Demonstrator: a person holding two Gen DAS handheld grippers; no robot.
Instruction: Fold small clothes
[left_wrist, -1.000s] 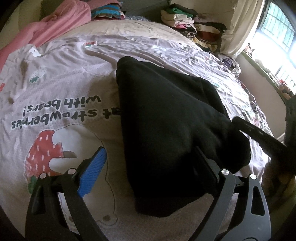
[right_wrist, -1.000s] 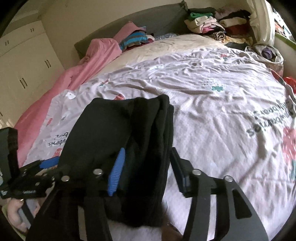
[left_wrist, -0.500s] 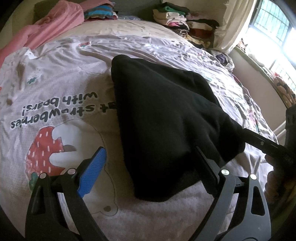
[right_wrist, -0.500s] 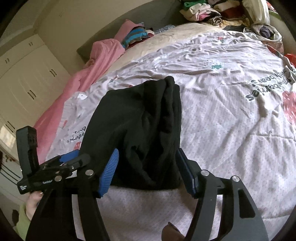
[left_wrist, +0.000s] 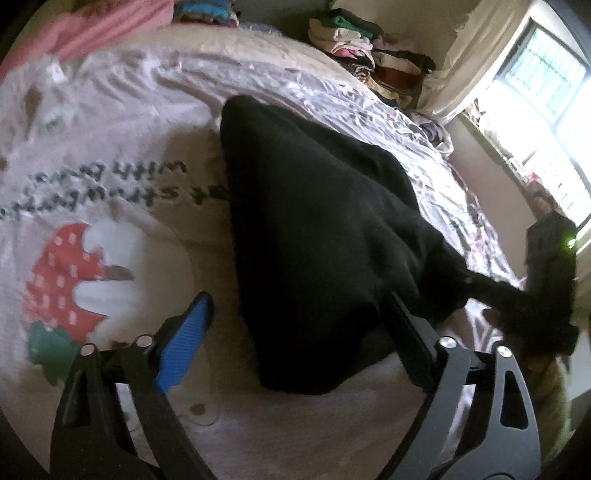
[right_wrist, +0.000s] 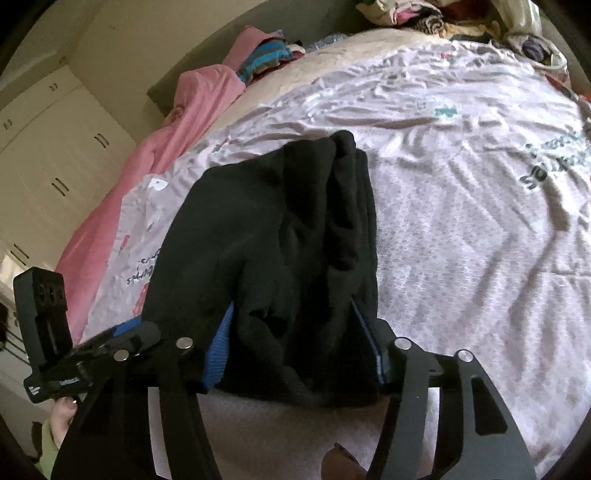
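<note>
With the soft black fleece garment (right_wrist: 280, 236) lying half-folded on the strawberry-print bedsheet (left_wrist: 110, 229), our right gripper (right_wrist: 295, 347), jaws just closing, clamps its near bunched edge, while our left gripper (left_wrist: 299, 328), narrowing but apart, should bite fully before we lift together.

bedspread (right_wrist: 461, 229) open on one side of black garment (right_wrist: 280, 236) — clothes piles (left_wrist: 362, 51) beyond.

A home bedroom: a bed (right_wrist: 461, 229) under a printed quilt (left_wrist: 110, 192), with a pink blanket (right_wrist: 122, 192) along its edge; folded clothes (left_wrist: 354, 48) are stacked at its head. Cream wardrobes (right_wrist: 55, 147) line 1 wall; a curtain (left_wrist: 480, 48) hangs beside a barred window (left_wrist: 546, 81).
</note>
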